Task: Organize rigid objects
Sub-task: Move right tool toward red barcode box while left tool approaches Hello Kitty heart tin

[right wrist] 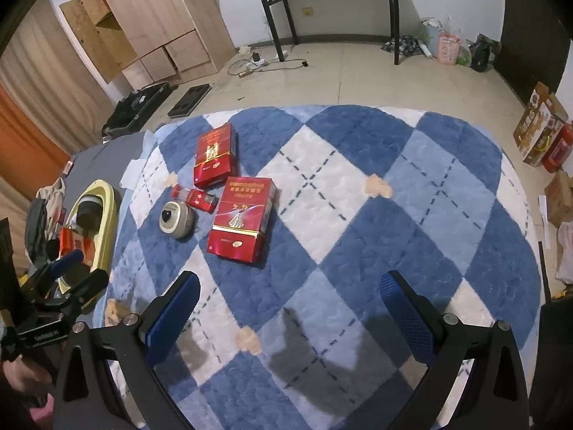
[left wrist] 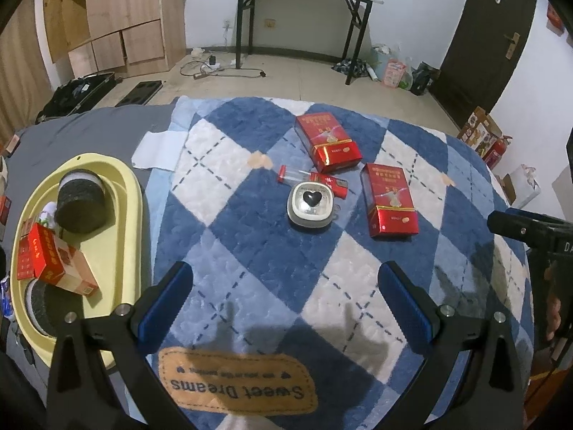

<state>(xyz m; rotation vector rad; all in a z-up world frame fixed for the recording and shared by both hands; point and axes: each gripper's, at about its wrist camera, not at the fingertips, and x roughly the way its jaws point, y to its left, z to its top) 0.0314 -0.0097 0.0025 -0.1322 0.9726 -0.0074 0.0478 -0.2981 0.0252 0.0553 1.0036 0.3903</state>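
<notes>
**Both grippers spread and empty above the quilt**

Left gripper (left wrist: 286, 294): jaws wide apart, nothing between the blue pads (left wrist: 168, 297); it hangs over the blue-and-white diamond quilt (left wrist: 250, 251). Right gripper (right wrist: 290, 304): likewise spread and empty over the same quilt, its pads (right wrist: 404, 308) casting shadows on the fabric below.

Left wrist view. At 12 o'clock from the gripper lies a grey dish (left wrist: 311, 206) with a black heart on top. Touching its far edge is a small red pack (left wrist: 331, 182) with a clear tube (left wrist: 293, 173) beside it. A red box (left wrist: 327, 142) lies beyond these at 12 o'clock; a second red box (left wrist: 391, 200) lies at 1 o'clock, apart from the dish. At 9 o'clock, off the quilt on grey cloth, sits a yellow tray (left wrist: 134, 193) holding a dark cylinder (left wrist: 81, 202), a red carton (left wrist: 59, 263) and another dark round item partly hidden beneath it.

Right wrist view. The dish, pack and both boxes cluster at 11 o'clock; the tray lies at 9 o'clock, with the left gripper in front of it.
</notes>
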